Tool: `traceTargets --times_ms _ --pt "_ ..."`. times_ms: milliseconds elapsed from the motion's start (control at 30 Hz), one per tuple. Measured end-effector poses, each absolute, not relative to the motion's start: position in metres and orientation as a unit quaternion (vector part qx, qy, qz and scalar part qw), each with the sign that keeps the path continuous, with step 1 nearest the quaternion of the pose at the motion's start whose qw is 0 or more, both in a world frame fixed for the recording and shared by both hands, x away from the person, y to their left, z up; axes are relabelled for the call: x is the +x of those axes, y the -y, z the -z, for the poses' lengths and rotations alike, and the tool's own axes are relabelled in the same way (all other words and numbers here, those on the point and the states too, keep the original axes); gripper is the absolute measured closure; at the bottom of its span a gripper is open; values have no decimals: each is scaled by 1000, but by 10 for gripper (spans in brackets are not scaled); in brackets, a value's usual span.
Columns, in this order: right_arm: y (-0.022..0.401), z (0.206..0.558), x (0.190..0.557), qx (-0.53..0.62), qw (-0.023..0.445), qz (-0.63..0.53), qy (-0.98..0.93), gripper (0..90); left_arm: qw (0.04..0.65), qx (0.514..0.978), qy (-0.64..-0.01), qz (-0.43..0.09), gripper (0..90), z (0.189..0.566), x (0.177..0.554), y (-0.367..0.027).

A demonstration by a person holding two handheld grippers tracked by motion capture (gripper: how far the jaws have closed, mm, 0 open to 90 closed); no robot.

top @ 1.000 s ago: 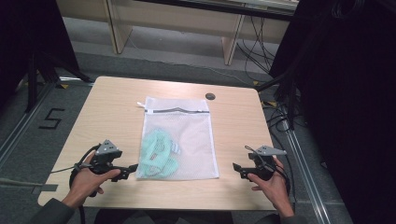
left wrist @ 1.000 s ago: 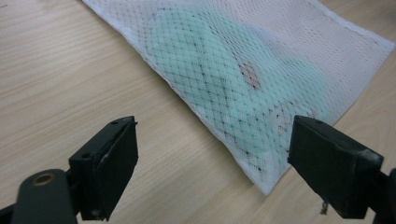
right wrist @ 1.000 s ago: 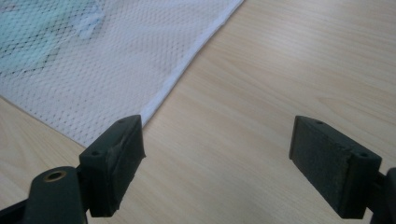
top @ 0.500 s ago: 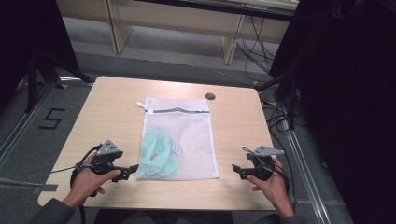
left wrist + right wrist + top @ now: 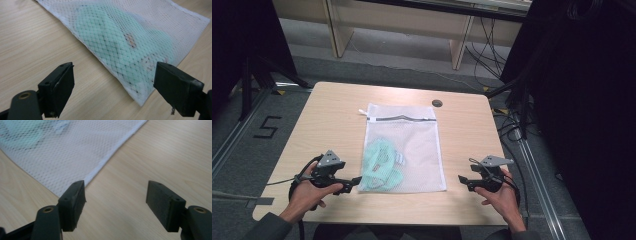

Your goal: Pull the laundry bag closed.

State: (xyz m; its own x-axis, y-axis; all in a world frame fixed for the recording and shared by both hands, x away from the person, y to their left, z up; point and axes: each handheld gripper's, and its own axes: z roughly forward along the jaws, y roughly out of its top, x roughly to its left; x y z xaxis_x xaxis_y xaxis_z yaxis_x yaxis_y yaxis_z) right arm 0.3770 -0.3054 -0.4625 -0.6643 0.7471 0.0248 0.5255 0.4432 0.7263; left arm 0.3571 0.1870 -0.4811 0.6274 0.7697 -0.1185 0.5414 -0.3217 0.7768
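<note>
A white mesh laundry bag (image 5: 404,147) lies flat in the middle of the wooden table (image 5: 337,112), its dark zip at the far end. Mint-green cloth (image 5: 381,165) shows through the mesh near the bag's near left corner. My left gripper (image 5: 357,181) rests on the table just left of that corner, jaws open and empty; in the left gripper view the bag (image 5: 140,32) and the green cloth (image 5: 112,42) lie just ahead. My right gripper (image 5: 460,180) sits right of the bag's near right corner (image 5: 82,183); its jaws have just been closing a little, still wide apart with bare wood between them.
A small dark round disc (image 5: 437,103) lies near the table's far edge. A floor mark reading 5 (image 5: 267,127) lies left of the table. Cables and dark stands crowd the floor at right and far left. Wooden furniture legs stand behind the table.
</note>
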Motion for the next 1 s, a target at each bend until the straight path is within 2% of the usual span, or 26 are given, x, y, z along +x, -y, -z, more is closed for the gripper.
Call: traceTargets --times_ms 167,200,333,467,700,833,1000 --pt "297 465 380 363 151 -369 -842 383 430 791 -414 -134 205 481 356 -183" --pt "294 463 380 368 137 -365 -844 385 429 793 -411 -132 208 481 357 -183" --pt "289 464 385 345 151 -364 -852 406 428 796 -411 -122 241 480 357 -181" --pt "282 463 388 344 139 -355 -858 406 423 803 -401 -125 259 480 357 -176" --pt "269 466 395 321 149 -364 -861 445 440 801 -388 -121 349 480 353 -159" --pt "261 466 400 309 138 -358 -870 553 436 811 -374 -116 418 480 353 -156" --pt "254 468 401 298 131 -351 -878 666 450 809 -361 -109 594 480 353 -155"
